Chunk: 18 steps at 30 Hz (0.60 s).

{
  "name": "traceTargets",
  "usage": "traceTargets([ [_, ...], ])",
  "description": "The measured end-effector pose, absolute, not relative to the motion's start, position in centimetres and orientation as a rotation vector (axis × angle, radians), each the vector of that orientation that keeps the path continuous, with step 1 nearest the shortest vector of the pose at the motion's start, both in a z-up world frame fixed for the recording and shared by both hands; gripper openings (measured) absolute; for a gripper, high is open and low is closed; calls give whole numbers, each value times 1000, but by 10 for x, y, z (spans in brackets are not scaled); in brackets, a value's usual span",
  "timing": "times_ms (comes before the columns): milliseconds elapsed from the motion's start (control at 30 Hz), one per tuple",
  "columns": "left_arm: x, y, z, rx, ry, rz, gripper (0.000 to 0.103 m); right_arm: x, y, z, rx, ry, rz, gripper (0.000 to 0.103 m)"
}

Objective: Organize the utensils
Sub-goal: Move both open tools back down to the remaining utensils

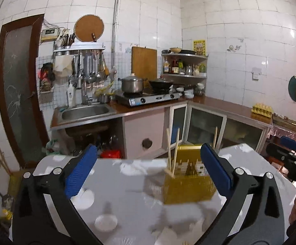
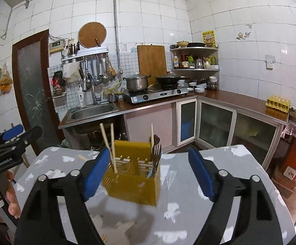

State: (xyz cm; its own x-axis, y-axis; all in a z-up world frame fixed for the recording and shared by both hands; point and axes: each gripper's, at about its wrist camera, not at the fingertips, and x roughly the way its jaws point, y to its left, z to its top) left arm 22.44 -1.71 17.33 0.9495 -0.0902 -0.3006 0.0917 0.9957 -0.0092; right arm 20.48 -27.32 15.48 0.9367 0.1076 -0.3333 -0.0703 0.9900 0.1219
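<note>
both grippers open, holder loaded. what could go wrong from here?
1. The yellow holder stands on a cloth-covered table with chopsticks leaning out above its rim; a bump from either open gripper, left gripper or right gripper, might tip it.
2. More chopsticks seem to lie at the near table edge under the right gripper; they could get knocked off.

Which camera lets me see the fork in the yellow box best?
The right wrist view: the fork stands tines-up at the right side of the yellow box. In the left wrist view the blurred box shows only chopsticks.
</note>
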Motion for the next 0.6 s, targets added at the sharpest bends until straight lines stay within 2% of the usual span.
traceTargets([
  [267,165,-4,143,15,328,-81,98,152,-255,124,73,402,113,85],
  [600,144,5,70,34,436,-53,98,136,-254,24,129,592,78,86],
])
